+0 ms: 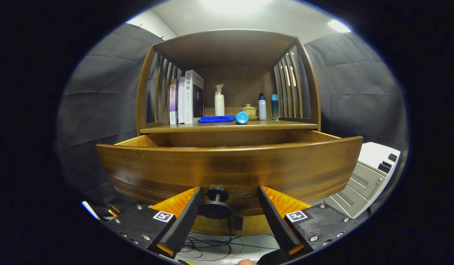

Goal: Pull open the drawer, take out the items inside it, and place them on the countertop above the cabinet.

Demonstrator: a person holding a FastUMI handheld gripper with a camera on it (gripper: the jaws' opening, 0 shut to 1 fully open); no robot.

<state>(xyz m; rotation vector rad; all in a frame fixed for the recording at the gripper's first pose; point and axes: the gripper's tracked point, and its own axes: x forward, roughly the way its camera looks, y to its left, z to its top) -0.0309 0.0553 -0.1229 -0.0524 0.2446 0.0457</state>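
Gripper [229, 204] fingers spread w/ drawer knob [216, 205] between them, not pinched, knob nearer one finger; wooden drawer [227, 165] pulled out, inside hidden by its front; countertop [227, 127] above has books [186, 97], blue cloth [216, 119], spray bottle [219, 101].

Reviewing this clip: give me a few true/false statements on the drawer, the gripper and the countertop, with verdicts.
1. The drawer is pulled out. True.
2. The gripper is shut on the knob. False: the fingers stand apart, the knob between them, untouched.
3. A blue cloth lies folded on the countertop. True.
4. The books lie flat in a stack. False: they stand upright beside the cloth.
5. A white pump bottle stands behind the cloth. True.
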